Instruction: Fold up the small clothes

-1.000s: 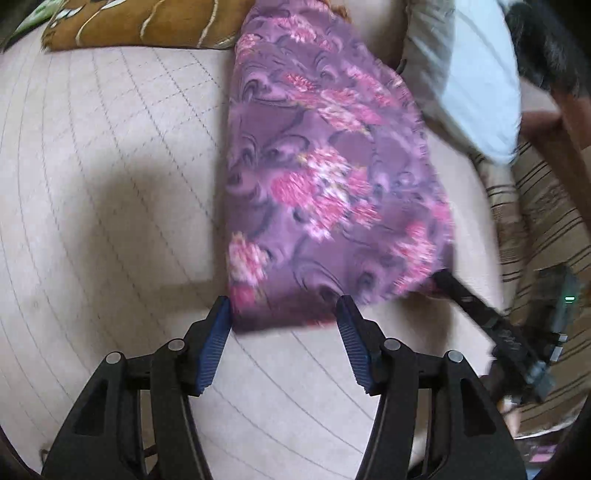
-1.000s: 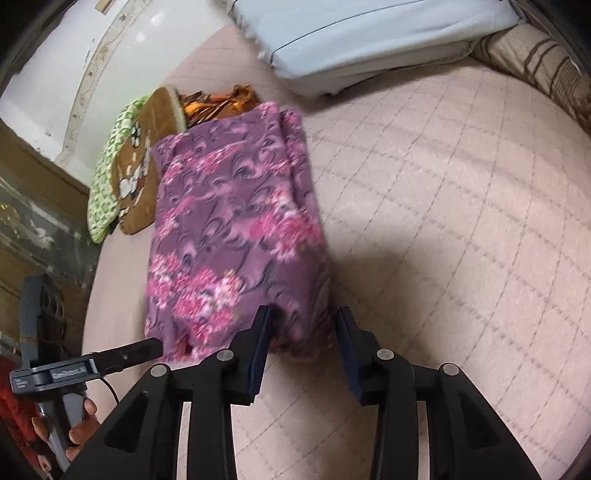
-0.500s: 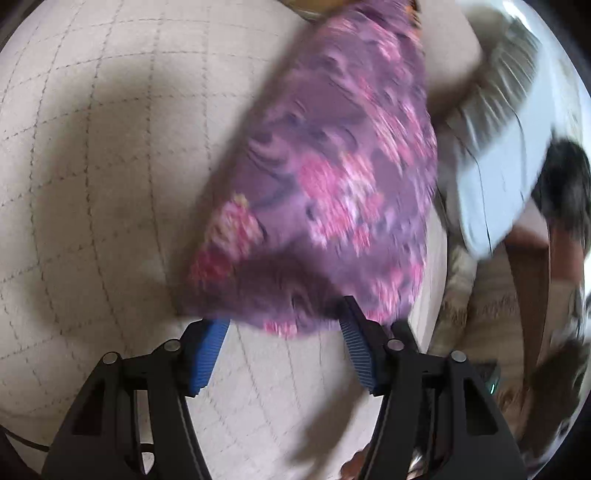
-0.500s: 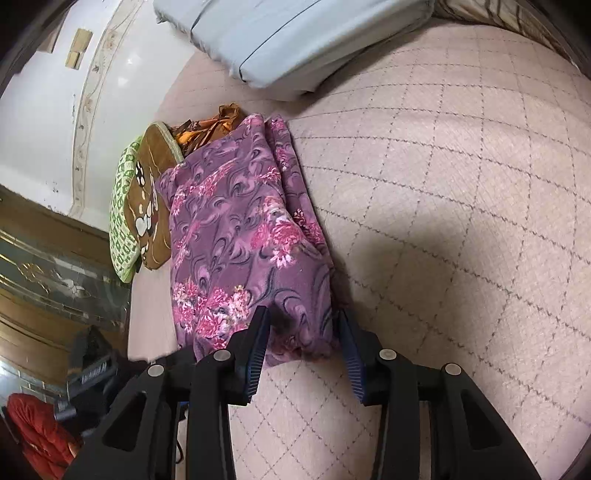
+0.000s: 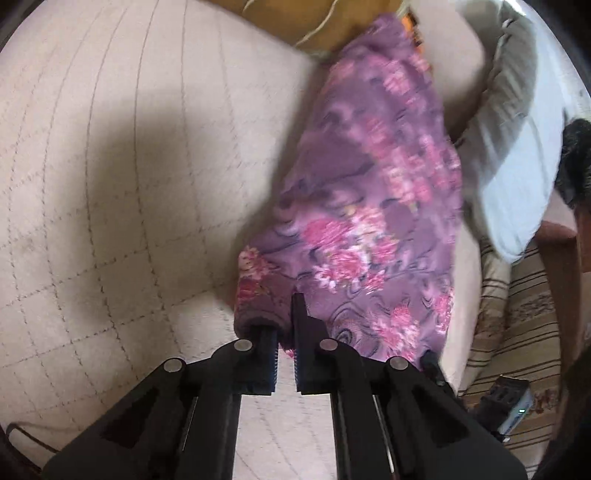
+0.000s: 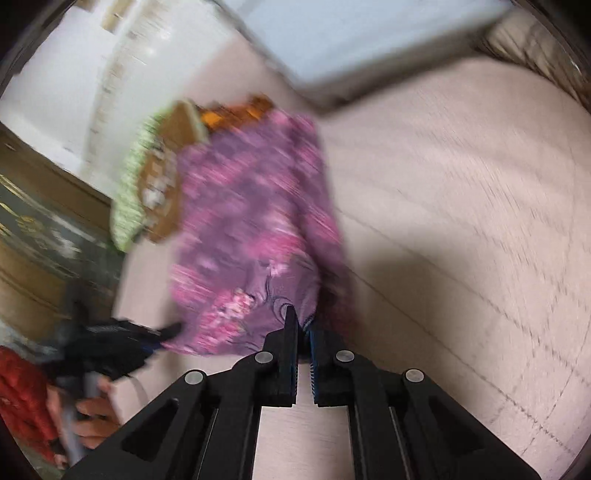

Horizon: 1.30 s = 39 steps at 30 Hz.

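A folded purple cloth with pink flowers lies lengthwise on the beige quilted bed, blurred in both views. My left gripper is at the cloth's near left corner. Its jaws are closing and the pads pinch a bunched fold of fabric. The right wrist view shows the same cloth. There my right gripper is closing on the near right corner, with fabric caught between its pads. The left gripper also shows at the lower left of that view, held by a person's hand.
The quilted bed cover spreads wide to the left of the cloth. A pale blue pillow and striped bedding lie to its right. A brown cushion sits at its far end, with a green-edged one beside it. Wooden furniture stands past the bed.
Both grippers have gone from open, with their fingers either side of the cloth's near edge, to shut on its near corners. The left gripper has rolled and sunk a little toward the cloth.
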Motion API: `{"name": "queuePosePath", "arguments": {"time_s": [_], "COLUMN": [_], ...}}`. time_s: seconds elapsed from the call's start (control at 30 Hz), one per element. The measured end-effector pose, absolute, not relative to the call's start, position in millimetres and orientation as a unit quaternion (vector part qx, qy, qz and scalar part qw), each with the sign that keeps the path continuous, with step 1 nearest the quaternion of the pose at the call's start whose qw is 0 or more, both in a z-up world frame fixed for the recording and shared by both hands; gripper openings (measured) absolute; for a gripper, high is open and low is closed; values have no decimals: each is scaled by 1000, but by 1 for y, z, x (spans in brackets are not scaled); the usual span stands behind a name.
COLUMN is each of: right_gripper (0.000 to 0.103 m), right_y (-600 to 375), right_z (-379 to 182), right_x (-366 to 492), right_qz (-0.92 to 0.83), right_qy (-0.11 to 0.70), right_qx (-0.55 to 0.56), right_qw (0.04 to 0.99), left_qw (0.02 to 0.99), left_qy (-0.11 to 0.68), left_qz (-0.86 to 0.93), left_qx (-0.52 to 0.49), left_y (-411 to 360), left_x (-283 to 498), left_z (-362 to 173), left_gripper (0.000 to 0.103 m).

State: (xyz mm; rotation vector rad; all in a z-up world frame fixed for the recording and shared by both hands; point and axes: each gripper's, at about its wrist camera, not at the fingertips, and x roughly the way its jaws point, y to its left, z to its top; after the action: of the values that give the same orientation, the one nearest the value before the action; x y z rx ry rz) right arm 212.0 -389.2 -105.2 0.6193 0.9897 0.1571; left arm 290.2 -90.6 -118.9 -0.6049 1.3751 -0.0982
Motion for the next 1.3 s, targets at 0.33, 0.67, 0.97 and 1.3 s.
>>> {"name": "queuePosePath", "arguments": {"time_s": [0.33,0.67,0.97,1.3], "right_gripper": [32,42,4,34], "right_y": [-422,-407,-404,-423], "right_z": [-59,-81,-76,-99], "right_x": [231,372,400,376], "right_qz": [82,51,83,106], "right_qy": [406,413,369,409], "right_qx": [315,330,314,361], "right_qw": [854,847,871,832], "left_qw": [774,777,802,797], "left_qy": [591,593,572,573], "left_qz": [-135,-72,-72,-113], "left_qx": [-186,-198,-157,-154], "left_y": [-90,-101,-122,-114], "left_x": [272,419,459,441], "left_z": [-74,-86,-98,-92], "left_gripper": [28,43,41,42]}}
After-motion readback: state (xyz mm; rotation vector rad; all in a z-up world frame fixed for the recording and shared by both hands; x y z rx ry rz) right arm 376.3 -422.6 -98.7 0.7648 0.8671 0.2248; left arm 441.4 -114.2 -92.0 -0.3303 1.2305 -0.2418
